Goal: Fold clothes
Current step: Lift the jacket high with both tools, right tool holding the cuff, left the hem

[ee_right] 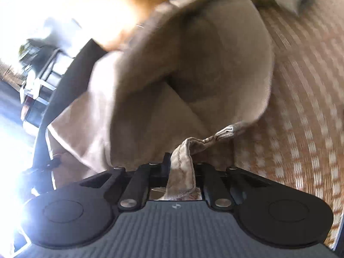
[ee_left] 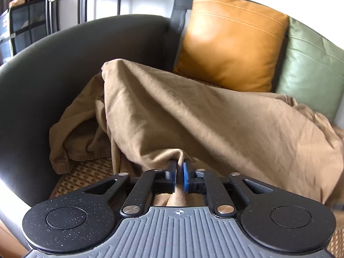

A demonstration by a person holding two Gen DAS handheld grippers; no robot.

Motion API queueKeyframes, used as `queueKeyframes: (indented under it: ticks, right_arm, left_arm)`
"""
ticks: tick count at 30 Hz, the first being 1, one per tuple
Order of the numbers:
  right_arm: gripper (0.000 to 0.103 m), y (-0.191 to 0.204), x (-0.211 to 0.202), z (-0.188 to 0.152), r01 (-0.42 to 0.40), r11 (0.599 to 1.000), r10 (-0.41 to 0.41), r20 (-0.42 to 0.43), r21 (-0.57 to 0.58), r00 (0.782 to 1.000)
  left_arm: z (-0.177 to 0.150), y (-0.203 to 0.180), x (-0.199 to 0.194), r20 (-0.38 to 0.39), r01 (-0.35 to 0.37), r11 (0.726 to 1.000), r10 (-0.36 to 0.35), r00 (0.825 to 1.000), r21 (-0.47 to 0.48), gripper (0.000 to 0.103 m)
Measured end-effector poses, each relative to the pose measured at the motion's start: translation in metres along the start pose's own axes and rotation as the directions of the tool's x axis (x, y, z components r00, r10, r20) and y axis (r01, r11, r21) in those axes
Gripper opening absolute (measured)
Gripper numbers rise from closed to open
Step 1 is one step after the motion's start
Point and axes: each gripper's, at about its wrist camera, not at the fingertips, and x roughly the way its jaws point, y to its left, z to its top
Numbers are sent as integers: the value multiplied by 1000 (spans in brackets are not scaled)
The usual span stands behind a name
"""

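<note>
Both tongs pinch the tan garment (ee_left: 172,118) draped mid-frame over the sofa (ee_left: 64,64): left gripper (ee_left: 179,172) and right gripper (ee_right: 180,163) should lift evenly, keeping the held edge taut.

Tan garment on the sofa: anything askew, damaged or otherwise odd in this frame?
Nothing looks damaged. The tan garment is bunched and unfolded, draped against the orange cushion, as expected mid-fold. The left claw and right claw each pinch part of it. The right wrist view is motion-blurred, so fine detail there is unclear.
</note>
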Motion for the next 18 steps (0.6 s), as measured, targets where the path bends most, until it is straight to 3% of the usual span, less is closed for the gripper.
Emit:
queueKeyframes:
  ticks: [6, 9, 12, 15, 18]
  right_arm:
    - [7, 64, -44, 41, -84, 983, 104, 120, -162, 987]
    - [6, 104, -65, 63, -90, 963, 136, 167, -256, 977]
    - [5, 136, -79, 82, -81, 945, 149, 198, -316, 969]
    - [5, 164, -88, 94, -67, 928, 154, 214, -366, 965]
    - [4, 189, -93, 99, -56, 909, 158, 218, -414, 963]
  left_arm:
    - [-23, -8, -38, 58, -21, 995, 15, 998, 95, 42]
    - [-38, -19, -61, 100, -17, 985, 0, 995, 172, 54]
    - [-57, -37, -78, 108, 11, 966, -40, 993, 258, 55]
    - [-79, -67, -82, 127, 14, 937, -63, 990, 348, 70]
    - [-97, -101, -76, 146, 16, 909, -85, 986, 416, 71]
